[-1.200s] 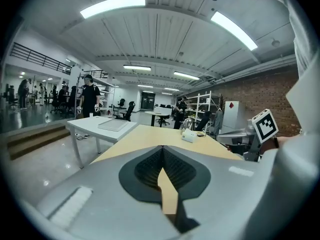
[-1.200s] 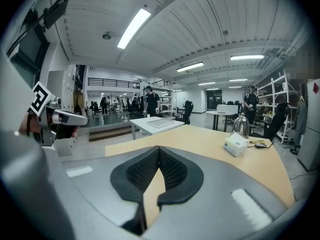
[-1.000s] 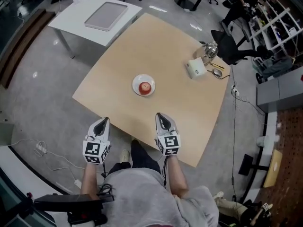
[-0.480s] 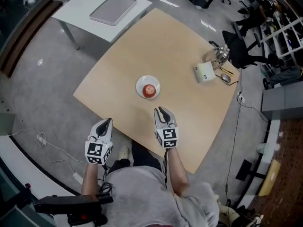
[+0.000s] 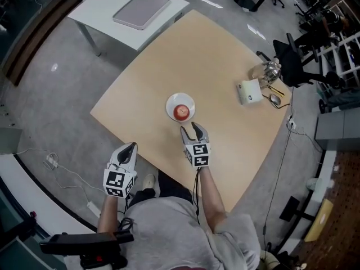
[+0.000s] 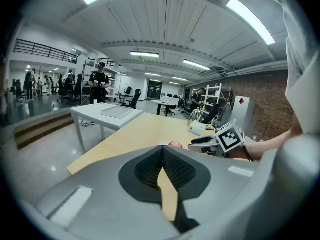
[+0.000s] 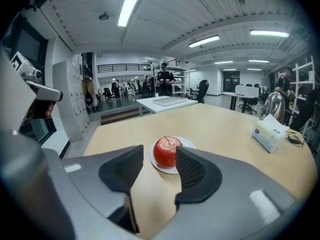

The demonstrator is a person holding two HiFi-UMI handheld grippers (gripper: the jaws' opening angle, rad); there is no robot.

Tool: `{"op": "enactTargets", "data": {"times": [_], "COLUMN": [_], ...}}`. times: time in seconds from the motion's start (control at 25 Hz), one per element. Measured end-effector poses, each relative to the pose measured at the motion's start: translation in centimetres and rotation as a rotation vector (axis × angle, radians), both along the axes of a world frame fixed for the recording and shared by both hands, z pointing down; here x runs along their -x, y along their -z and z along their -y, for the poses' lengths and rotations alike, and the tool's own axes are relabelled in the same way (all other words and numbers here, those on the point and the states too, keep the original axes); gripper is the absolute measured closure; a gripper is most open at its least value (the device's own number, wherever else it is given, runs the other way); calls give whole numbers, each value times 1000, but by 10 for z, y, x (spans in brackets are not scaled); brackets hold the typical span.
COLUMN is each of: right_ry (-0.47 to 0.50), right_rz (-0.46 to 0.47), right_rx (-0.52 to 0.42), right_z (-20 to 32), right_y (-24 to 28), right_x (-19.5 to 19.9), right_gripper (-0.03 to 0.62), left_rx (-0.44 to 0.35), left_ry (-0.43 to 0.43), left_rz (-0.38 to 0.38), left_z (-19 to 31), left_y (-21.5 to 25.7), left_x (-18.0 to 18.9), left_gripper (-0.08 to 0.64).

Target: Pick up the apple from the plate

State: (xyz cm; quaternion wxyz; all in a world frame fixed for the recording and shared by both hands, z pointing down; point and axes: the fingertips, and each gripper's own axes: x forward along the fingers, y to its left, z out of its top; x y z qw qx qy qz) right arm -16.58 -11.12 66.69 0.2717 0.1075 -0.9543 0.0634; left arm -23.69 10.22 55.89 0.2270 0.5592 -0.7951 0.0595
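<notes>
A red apple [image 5: 181, 112] sits on a small white plate [image 5: 171, 102] near the middle of the wooden table [image 5: 214, 49]. My right gripper [image 5: 190, 127] hovers over the table just short of the plate, pointing at it, and its jaws are opening. In the right gripper view the apple [image 7: 166, 152] stands on the plate [image 7: 187, 143] just beyond the tips of the gripper [image 7: 158, 156], with nothing between the pads. My left gripper [image 5: 130, 147] hangs off the table's near edge; in its own view this gripper [image 6: 162, 153] is shut and empty.
A white tissue box [image 5: 248, 91] and a shiny kettle [image 5: 269, 71] stand at the table's far right. Beyond the far left corner a white side table bears a grey tray [image 5: 142, 9]. A black chair [image 5: 292, 61] stands at the right.
My right gripper has moved forward over the table toward the plate, and its jaws have parted. The left gripper has stayed near the table edge.
</notes>
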Motion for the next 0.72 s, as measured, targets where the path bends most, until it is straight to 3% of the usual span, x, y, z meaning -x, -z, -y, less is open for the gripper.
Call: {"op": "enactTargets", "data": {"times": [0.44,0.72], "right_ry": [40,62], "right_rz": [-71,-93], "right_rx": [72,52], "right_z": [19,23], "right_y": [-40,-50], "right_x": [32,50], "right_gripper": [276,225], "left_rx": [24,38], "left_ry": [60,92], "left_rz": [-16,-30], "left_z": [-1,-4], "left_y": [-4,-9], "left_x": [12,18], "left_gripper": [540,540]}}
